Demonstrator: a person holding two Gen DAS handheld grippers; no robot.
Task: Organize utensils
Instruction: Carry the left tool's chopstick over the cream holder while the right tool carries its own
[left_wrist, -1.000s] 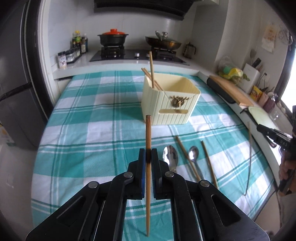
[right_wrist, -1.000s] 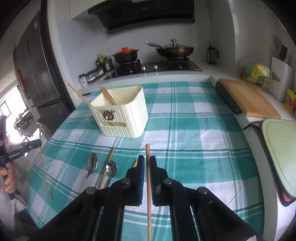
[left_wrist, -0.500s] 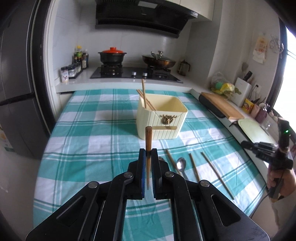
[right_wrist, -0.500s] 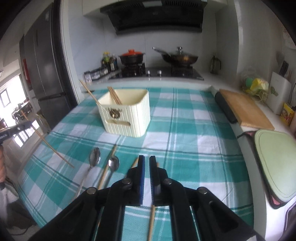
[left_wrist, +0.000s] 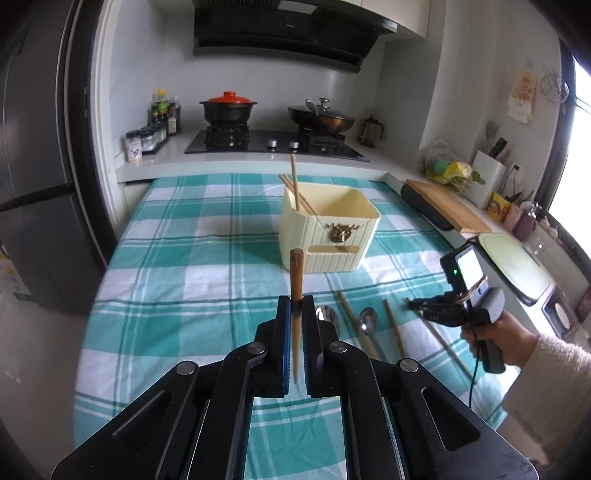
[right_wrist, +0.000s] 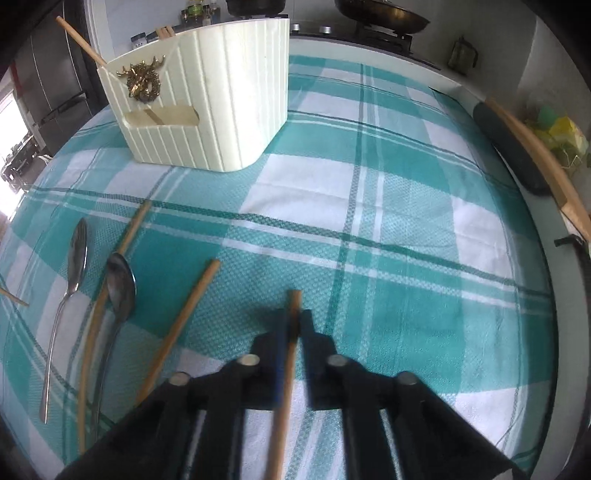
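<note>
A teal-checked tablecloth (right_wrist: 388, 206) carries a cream utensil bin (right_wrist: 207, 96) far-left, with spoons (right_wrist: 120, 284) and chopsticks (right_wrist: 177, 328) near-left.

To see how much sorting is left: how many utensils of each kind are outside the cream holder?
Chopsticks: 4 (one in the left gripper, one in the right gripper, two on the cloth)
Spoons: 2
Total: 6

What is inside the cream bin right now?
Chopsticks lean in the back left corner of the bin, their tips above the rim. I count about three. The bin's front wall hides the floor, so anything lying flat inside cannot be seen.
</note>
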